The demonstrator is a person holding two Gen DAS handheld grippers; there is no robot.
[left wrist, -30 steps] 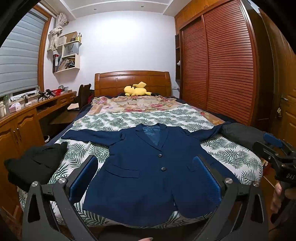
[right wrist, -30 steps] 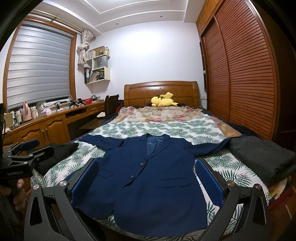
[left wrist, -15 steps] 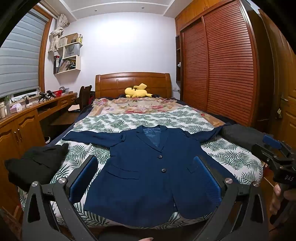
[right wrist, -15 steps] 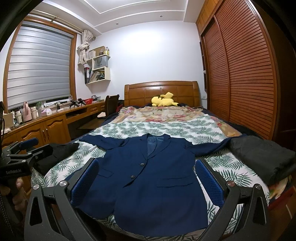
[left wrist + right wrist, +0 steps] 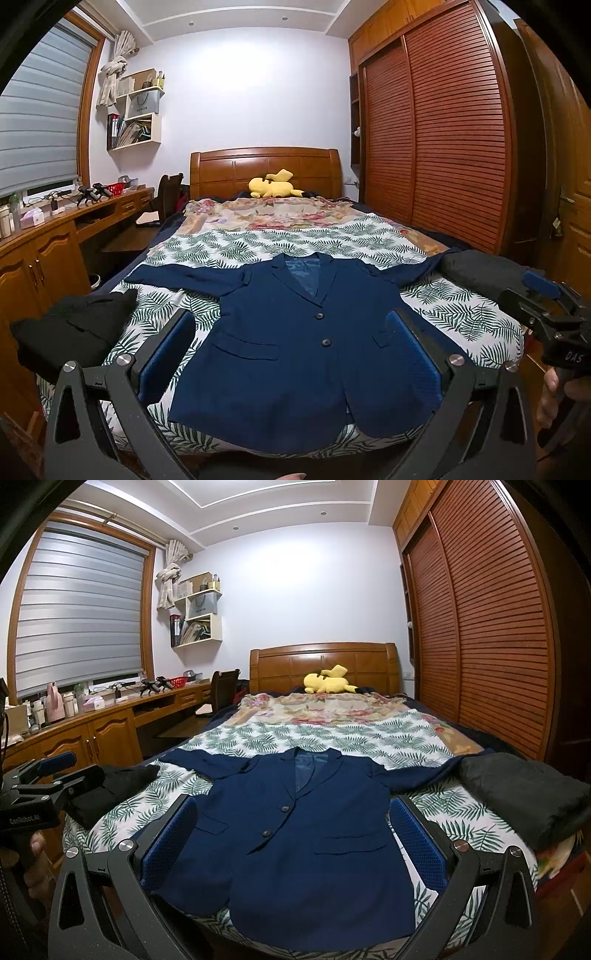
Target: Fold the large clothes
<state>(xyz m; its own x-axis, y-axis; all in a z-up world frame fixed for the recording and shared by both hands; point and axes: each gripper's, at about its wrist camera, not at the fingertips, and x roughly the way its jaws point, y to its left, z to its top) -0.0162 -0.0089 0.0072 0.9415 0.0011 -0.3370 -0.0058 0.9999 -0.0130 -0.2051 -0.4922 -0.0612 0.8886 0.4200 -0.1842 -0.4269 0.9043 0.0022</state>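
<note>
Hovering unchanged | both grippers' fingers apart | blazer (image 5: 306,350) flat, unmoved

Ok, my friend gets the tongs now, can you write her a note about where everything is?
Left tongs: open, empty, hovering at the foot of the bed.
Right tongs: open, empty, alongside.
Navy blue two-button suit jacket: flat, face up on the palm-leaf print bedsheet, buttoned, both sleeves spread sideways.
Folded black garment lies at the bed's left edge, folded dark grey garment at the right.
Done on the jacket: laid out only. Left: sleeves in, then fold the body.
</note>
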